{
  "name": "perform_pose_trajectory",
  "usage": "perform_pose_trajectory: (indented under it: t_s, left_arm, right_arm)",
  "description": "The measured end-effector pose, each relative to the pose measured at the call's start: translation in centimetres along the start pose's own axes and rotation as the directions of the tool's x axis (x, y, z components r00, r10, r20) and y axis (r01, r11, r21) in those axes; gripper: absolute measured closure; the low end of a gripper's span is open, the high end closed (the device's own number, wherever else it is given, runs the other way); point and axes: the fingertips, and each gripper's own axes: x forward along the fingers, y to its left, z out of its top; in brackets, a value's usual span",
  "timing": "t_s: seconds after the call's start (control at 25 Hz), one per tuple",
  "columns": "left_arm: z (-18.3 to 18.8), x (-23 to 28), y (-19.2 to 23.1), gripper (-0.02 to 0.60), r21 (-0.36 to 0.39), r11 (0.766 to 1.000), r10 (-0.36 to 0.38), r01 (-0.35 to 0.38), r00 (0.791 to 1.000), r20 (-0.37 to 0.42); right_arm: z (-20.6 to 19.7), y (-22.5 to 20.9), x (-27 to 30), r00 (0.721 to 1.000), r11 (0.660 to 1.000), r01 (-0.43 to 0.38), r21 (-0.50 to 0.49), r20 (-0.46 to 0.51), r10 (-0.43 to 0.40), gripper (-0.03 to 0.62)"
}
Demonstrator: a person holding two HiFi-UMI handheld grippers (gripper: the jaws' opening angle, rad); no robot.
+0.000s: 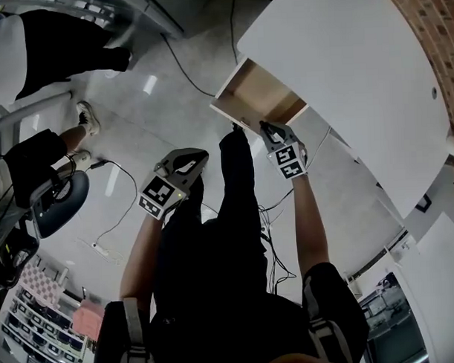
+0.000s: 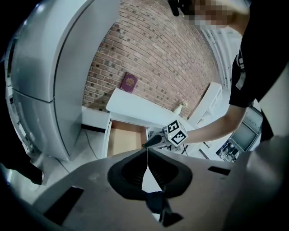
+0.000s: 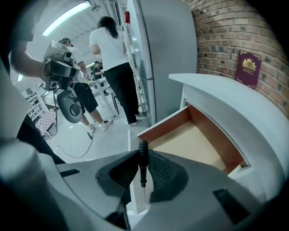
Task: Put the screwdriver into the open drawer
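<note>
The screwdriver has a black ribbed handle and a thin metal shaft, and my right gripper is shut on it, handle pointing forward. It hangs just in front of the open drawer, a light wooden box pulled out of the white cabinet with nothing seen inside. In the head view the right gripper is at the drawer's front edge. My left gripper is shut on nothing and held back to the left, looking at the right gripper and the drawer.
A tall grey fridge stands left of the cabinet against a brick wall. A maroon book leans on the cabinet top. People stand further back. Cables and a chair are on the floor.
</note>
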Motion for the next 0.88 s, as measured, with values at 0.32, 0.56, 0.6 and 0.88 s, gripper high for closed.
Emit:
perform_pose_trajectory:
  t_s: [0.32, 0.56, 0.6, 0.88]
  left_arm:
    - [-2.0, 2.5, 0.5, 0.565, -0.057, 0.998, 0.019, -0.018, 1.000, 0.020]
    - [-3.2, 4.0, 1.0, 0.565, -0.086, 0.996, 0.036, -0.032, 0.998, 0.045]
    - [-3.6, 4.2, 1.0, 0.565, -0.094, 0.995, 0.039, -0.034, 0.998, 0.046]
    - [-5.8, 5.7, 0.9, 0.565, -0.134, 0.990, 0.039, -0.033, 0.998, 0.043]
  right_arm:
    - [-3.6, -1.3, 6.1, 0.997, 0.999, -0.026, -0.040, -0.078, 0.023, 0.471]
    - [-5.2, -1.6, 9.9, 0.991, 0.996, -0.049, -0.068, -0.131, 0.040, 0.470]
    - [-5.5, -1.7, 10.5, 0.989, 0.996, -0.053, -0.077, -0.144, 0.041, 0.470]
    - [-7.6, -3.0, 14.7, 0.976, 0.991, -0.071, -0.112, -0.212, 0.046, 0.470]
